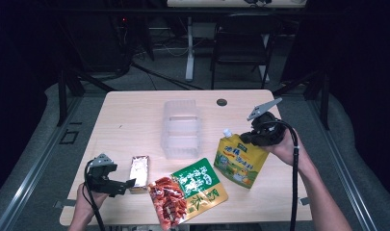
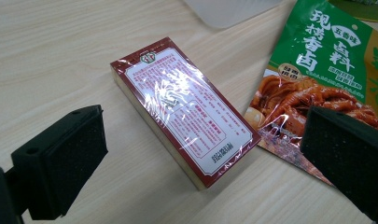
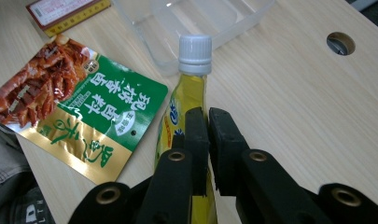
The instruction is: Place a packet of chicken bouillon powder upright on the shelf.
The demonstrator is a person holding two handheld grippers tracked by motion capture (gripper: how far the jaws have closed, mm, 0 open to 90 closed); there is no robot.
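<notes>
Black foam-padded jaws, seemingly bare forearms

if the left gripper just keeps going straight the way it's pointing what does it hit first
Probably the red-bordered box: it lies directly ahead between the open left gripper jaws, with the green snack pouch just beside the line. Exact depth is unclear.

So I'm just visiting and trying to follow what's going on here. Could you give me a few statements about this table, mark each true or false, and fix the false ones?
1. The right gripper is shut on the yellow spout pouch. True.
2. The left gripper is clamped on the wrapped box. False: its jaws are open, either side of the box.
3. The clear plastic container holds the snacks. False: it looks empty.
4. The green snack bag lies flat on the table. True.
</notes>
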